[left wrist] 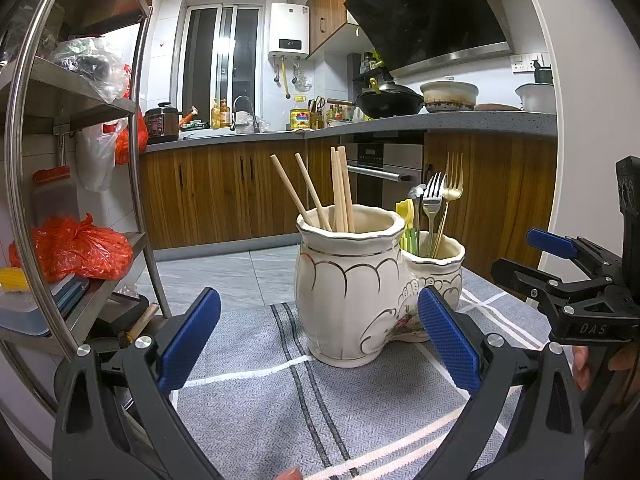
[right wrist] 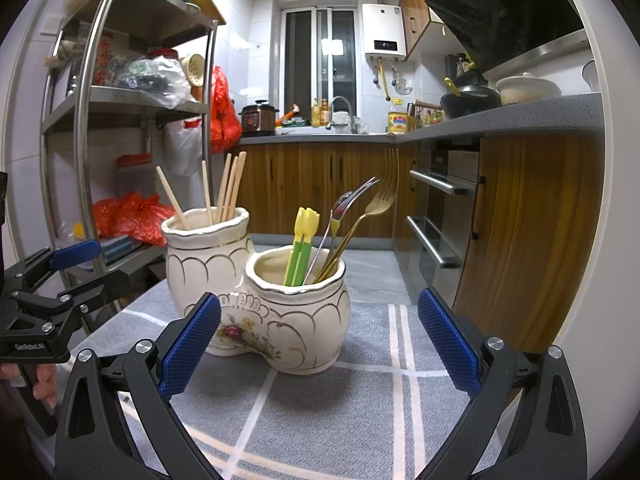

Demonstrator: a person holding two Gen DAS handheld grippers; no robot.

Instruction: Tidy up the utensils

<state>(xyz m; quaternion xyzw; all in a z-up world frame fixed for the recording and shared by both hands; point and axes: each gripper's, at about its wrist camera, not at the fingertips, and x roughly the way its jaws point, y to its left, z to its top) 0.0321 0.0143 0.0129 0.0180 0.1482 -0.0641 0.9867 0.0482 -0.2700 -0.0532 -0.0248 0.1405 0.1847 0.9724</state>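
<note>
Two grippers, both with their blue pads spread wide and nothing between them: the left gripper (left wrist: 318,346) and the right gripper (right wrist: 319,344) each hover low over the grey cloth (left wrist: 256,408) with white and dark stripes that covers the table. Just past the fingertips sits the cream ceramic holder (right wrist: 256,312), a double pot with gold scallop lines and a little flower print, standing upright on the cloth. From the left wrist view the right gripper's pad overlaps its lower edge in the picture, but I can't tell if it's actually touching. The taller pot (left wrist: 348,280) has the wooden chopsticks (left wrist: 340,188) in it, five or so, leaning in different directions. The shorter pot (right wrist: 298,312) holds a silver fork (left wrist: 432,200), a gold fork (right wrist: 380,202) and some yellow-green plastic utensils (right wrist: 302,240), all handles down. Off to the left there's a steel shelf rack (right wrist: 86,128) with orange plastic bags (left wrist: 76,248) on it. Further back you get the wood cabinets (right wrist: 312,184), an oven (right wrist: 444,216), the grey countertop (left wrist: 440,122) with a wok (left wrist: 390,102), and a window (right wrist: 320,60) on the far wall.
</note>
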